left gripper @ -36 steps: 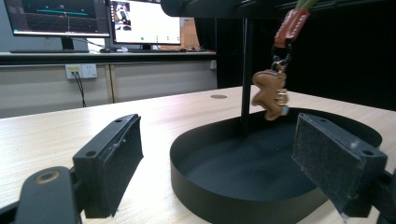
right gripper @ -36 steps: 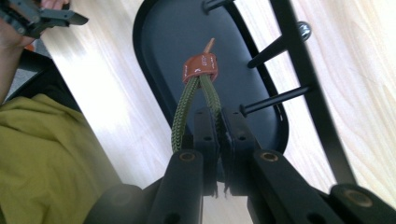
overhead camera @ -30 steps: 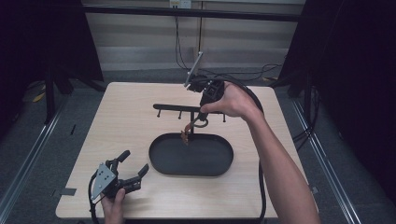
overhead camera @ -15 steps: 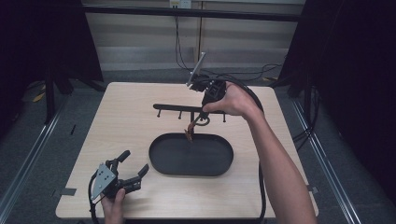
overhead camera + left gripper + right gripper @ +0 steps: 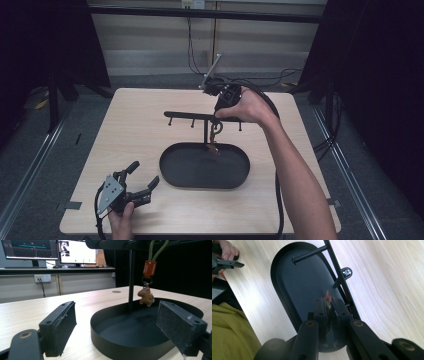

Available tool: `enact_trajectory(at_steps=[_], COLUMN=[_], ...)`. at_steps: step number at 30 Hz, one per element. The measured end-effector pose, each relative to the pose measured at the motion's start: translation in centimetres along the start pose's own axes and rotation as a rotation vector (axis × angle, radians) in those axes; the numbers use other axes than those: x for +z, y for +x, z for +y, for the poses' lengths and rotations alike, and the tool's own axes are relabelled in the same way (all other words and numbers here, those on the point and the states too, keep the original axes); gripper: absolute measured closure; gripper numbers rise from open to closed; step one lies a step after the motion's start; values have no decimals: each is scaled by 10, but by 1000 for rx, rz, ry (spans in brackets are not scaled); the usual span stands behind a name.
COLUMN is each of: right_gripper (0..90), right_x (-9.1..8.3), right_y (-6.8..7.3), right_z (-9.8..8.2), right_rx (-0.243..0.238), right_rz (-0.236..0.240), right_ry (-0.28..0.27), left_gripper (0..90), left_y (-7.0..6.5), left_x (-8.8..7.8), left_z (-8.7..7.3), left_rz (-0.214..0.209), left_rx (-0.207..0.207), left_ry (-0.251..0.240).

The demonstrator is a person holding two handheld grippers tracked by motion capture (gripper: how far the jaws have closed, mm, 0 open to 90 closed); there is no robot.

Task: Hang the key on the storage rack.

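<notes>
The keychain (image 5: 215,136) is found hanging below the crossbar of the black peg stand (image 5: 190,116), over the far rim of the oval black tray (image 5: 172,175) on the table (image 5: 140,115). It is held by its green cord (image 5: 155,251), on which the jaws of the right gripper (image 5: 220,111) are pressed together, as is confirmed in the right gripper view, where the cord is pinched between the two pads. An orange tag (image 5: 149,268) and a small brown charm (image 5: 146,297) are suspended from the cord, and the charm hangs clear of the tray floor.

Against the picture taken one second earlier, the right gripper is seen to have been carried slightly toward the stand's upright and closer under the crossbar, and the charm has followed it — from a point left of the upright to one just beside it. The change is small. It is judged that the cord's loop is being brought to one of the short pegs beneath the bar for hanging; whether the loop is already over a peg cannot be told.

The left gripper (image 5: 131,192) is unchanged in position near the front left of the table — its jaws stand wide apart and empty, pointed toward the tray.
</notes>
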State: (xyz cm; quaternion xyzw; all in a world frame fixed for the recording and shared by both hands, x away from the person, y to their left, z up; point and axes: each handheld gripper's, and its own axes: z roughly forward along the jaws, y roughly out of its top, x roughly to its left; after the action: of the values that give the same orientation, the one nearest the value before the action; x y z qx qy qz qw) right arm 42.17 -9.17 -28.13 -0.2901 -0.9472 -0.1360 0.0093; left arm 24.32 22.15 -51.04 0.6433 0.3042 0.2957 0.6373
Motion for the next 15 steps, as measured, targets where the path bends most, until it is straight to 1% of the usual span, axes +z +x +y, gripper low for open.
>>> enact_trajectory(at_steps=[2,4,6,9,13,15], right_gripper=[821,815,822,825,841,842], right_x=[0,1,1,0,-2,-2], right_y=[-2,-3,-4,-4,-5,-5], right_z=[0,0,0,-1,-1,-1], right_rx=[-1,10,5,7,10,6], right_rz=[1,0,4,3,-13,-12], right_ry=[2,9,8,-2,-16,-18], left_gripper=[156,156,156,156,157,156], left_y=[0,0,0,0,0,0], left_x=[0,0,0,0,0,0], left_z=[0,0,0,0,0,0], left_rz=[-1,-2,-1,-1,3,3], left_rx=[0,2,-2,-1,0,-1], left_ry=[-1,0,-2,-2,0,-1])
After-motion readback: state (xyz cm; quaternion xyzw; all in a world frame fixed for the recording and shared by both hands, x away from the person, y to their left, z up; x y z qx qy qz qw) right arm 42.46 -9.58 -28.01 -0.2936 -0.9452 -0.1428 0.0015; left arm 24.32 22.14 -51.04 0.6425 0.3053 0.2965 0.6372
